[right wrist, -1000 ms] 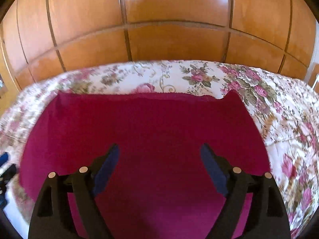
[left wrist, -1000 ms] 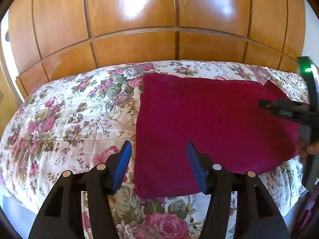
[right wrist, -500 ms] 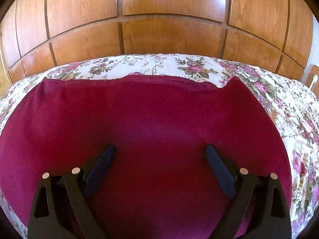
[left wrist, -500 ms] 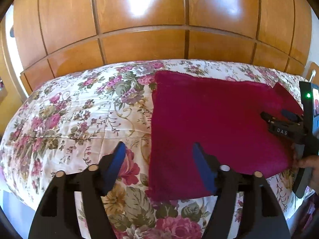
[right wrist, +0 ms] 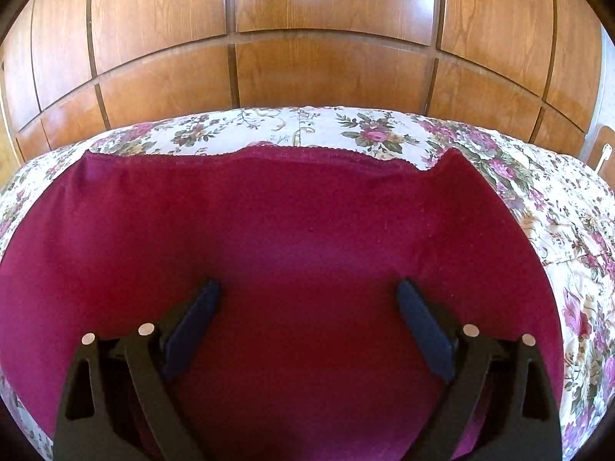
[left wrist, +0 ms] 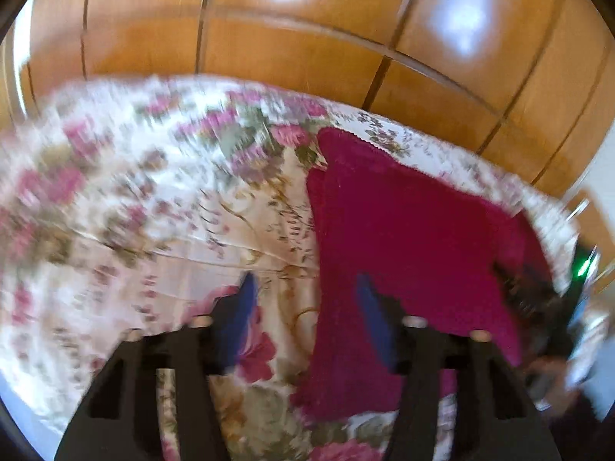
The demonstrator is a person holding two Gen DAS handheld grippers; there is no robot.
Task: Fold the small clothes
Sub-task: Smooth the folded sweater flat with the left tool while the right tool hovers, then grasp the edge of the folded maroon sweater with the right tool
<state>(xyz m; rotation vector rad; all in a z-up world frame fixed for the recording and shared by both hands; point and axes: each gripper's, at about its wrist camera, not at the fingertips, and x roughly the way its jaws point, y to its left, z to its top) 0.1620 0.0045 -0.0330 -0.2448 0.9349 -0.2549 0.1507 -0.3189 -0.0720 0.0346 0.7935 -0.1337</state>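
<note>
My left gripper has swung and tilted, blurring its view; my right gripper has dropped closer over the maroon garment.

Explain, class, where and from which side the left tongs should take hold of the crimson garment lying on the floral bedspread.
Probably at the crimson garment near-left corner, coming in from the left over the floral bedspread. The cloth lies flat, so only its edges offer a lip to pinch, and the left tongs already stand open astride that left edge, one finger over the bedspread, the other over the cloth. The right tongs hover open mid-garment.
</note>
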